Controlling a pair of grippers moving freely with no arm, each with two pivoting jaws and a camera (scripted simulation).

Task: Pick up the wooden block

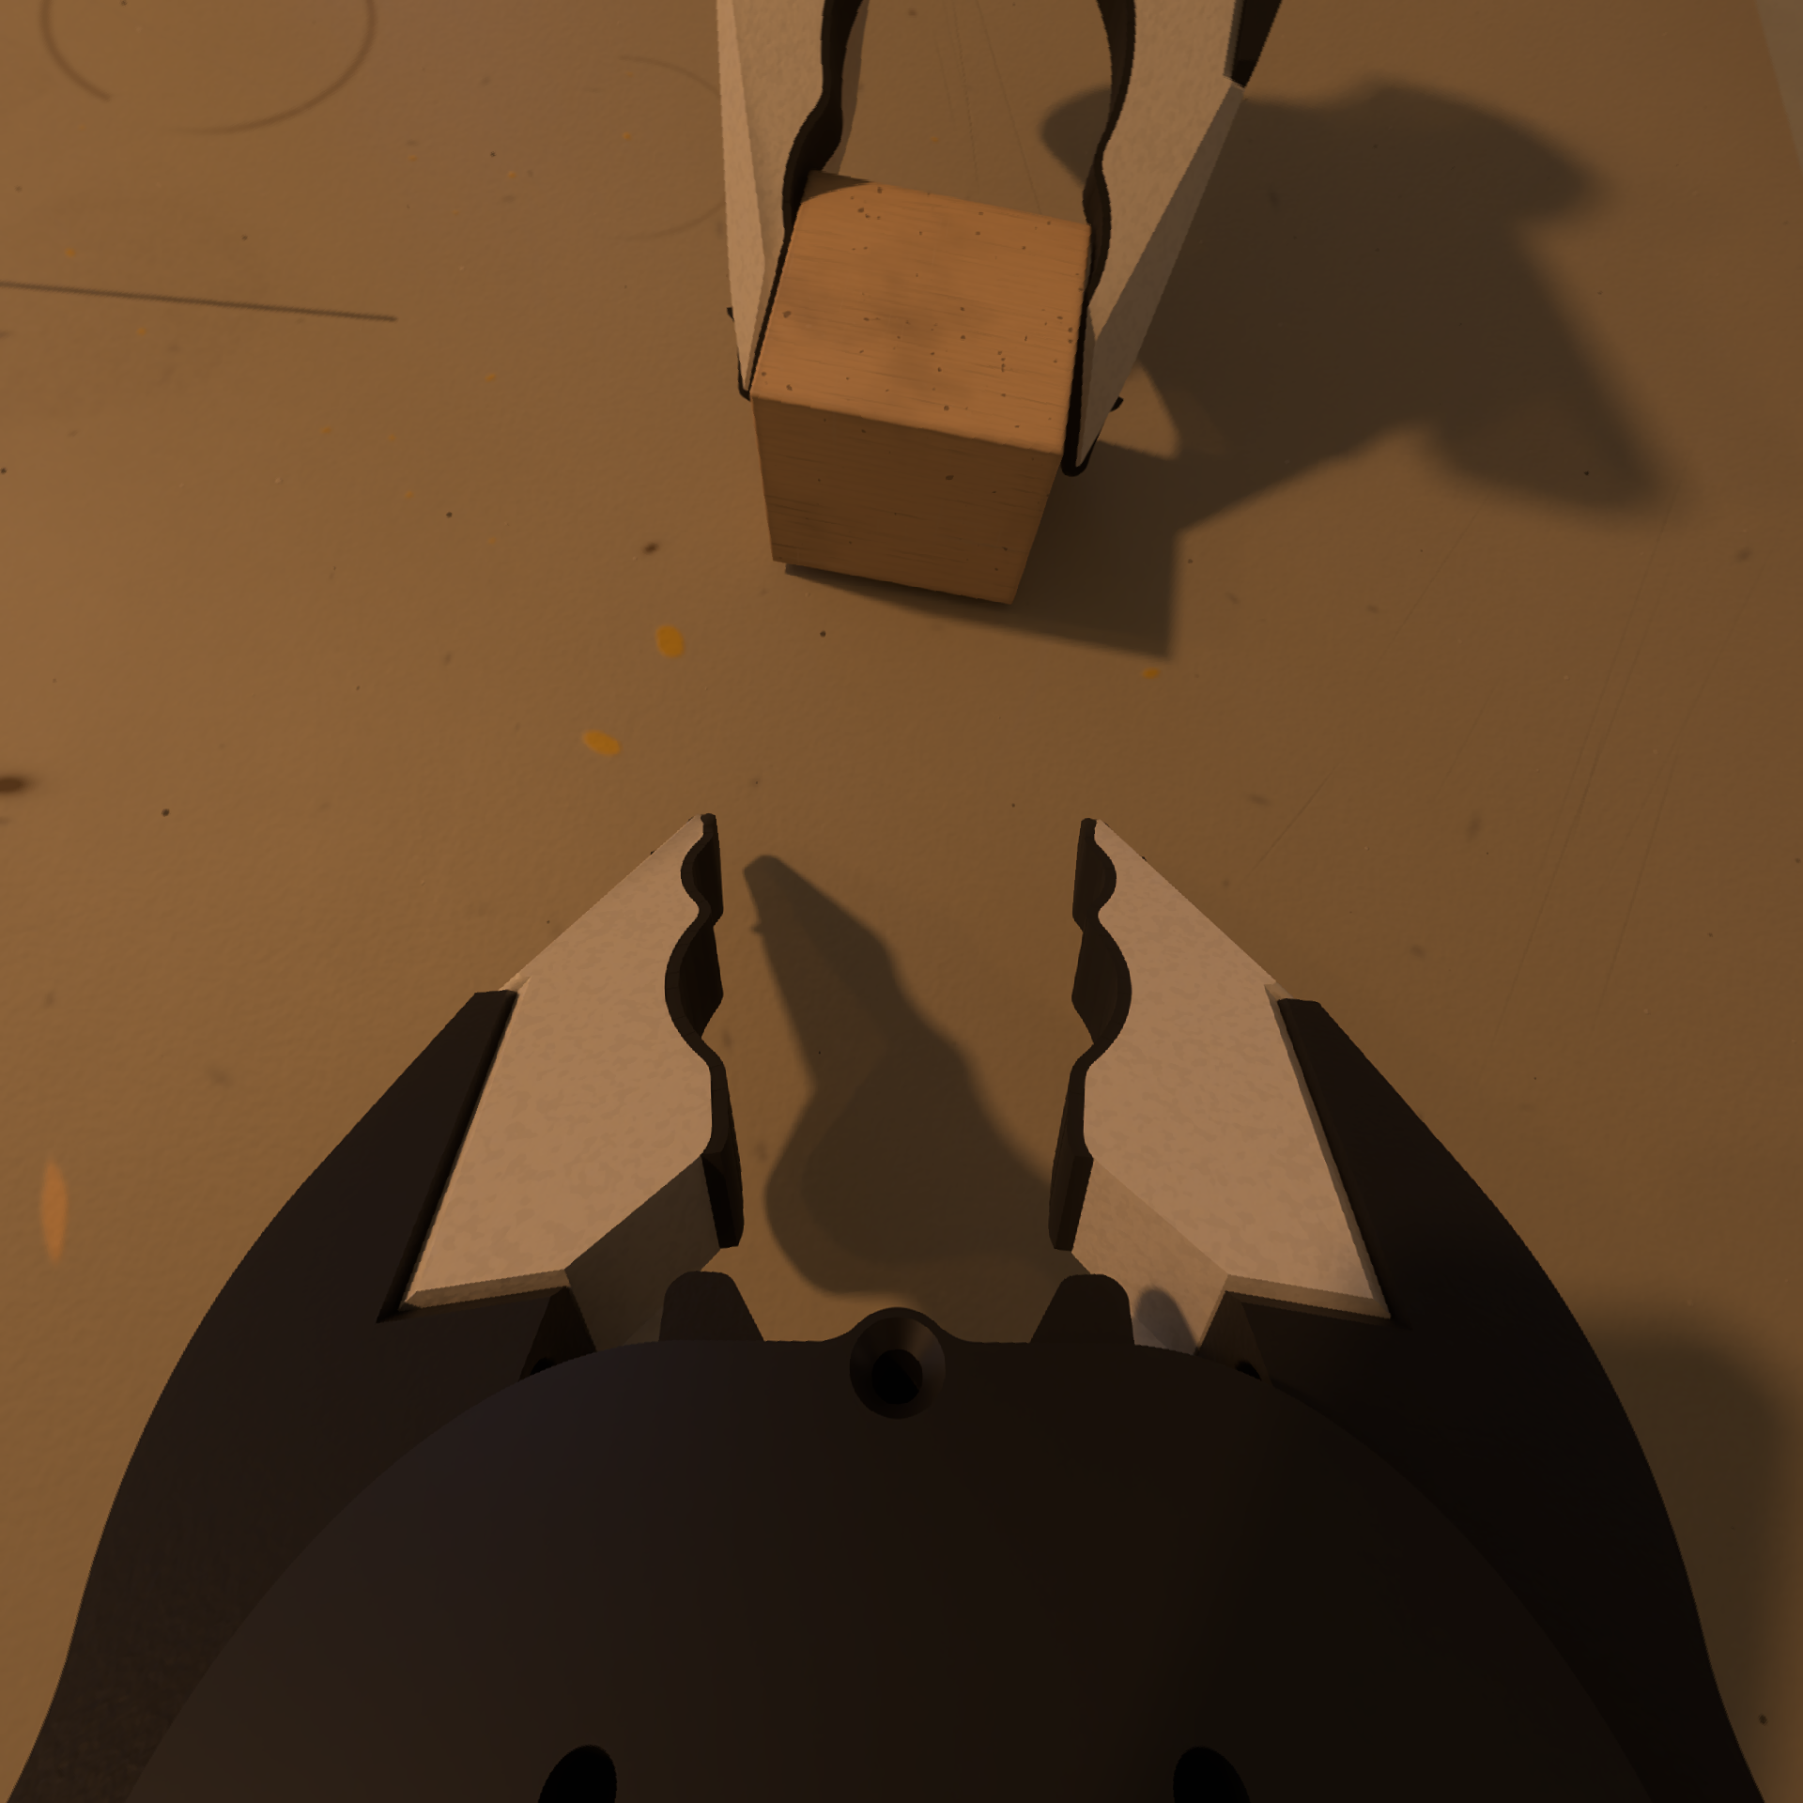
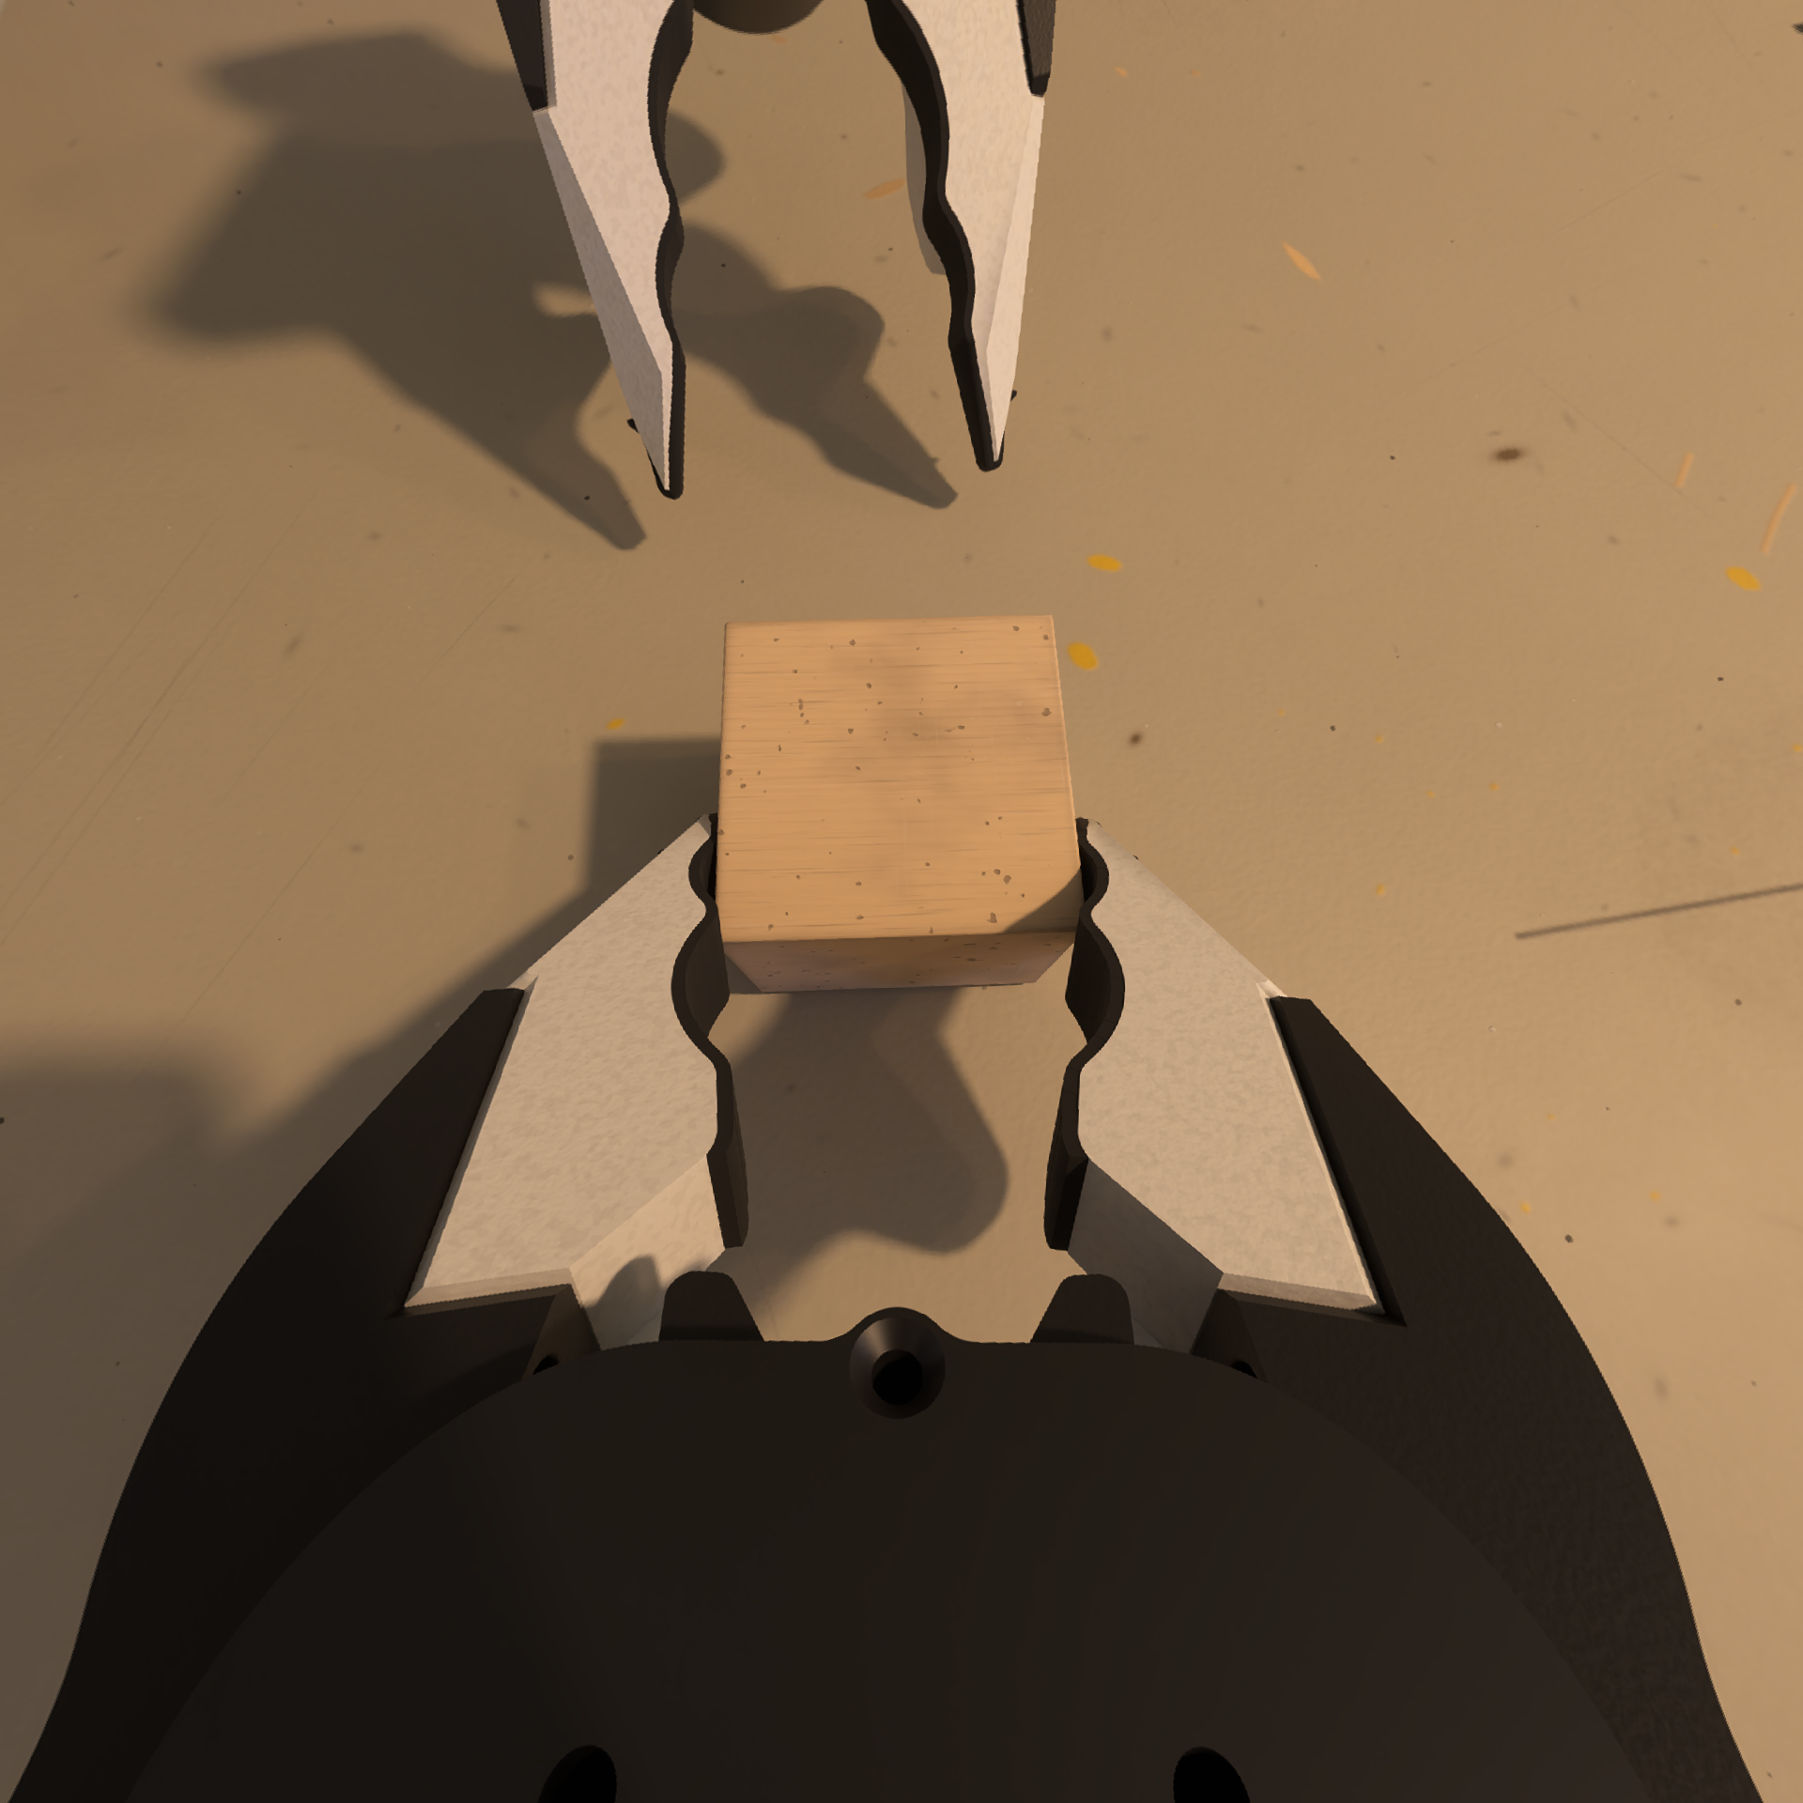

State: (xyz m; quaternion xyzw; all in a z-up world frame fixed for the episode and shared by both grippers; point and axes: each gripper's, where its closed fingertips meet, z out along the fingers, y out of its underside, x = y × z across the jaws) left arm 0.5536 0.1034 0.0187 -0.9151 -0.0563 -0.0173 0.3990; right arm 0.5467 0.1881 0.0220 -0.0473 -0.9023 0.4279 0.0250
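Right gripper (image 2: 898, 839): its 2 fingertips pinch the wooden block (image 2: 888, 781) on its left and right faces, near end of the block between the pads. Block sits on, or just above, the scuffed tan tabletop (image 2: 1463, 390); contact unclear. Left gripper (image 1: 900, 829): fingers spread, holding nothing, facing the block from its far side, well apart from it.

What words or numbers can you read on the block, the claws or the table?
None. No words, numbers, labels or signs show in either view.
The wooden block bears only wood grain and small dark specks.
The right claw, closed on the block, and the open left claw are plain white and black.
The table has only scratches, faint circles and orange flecks.
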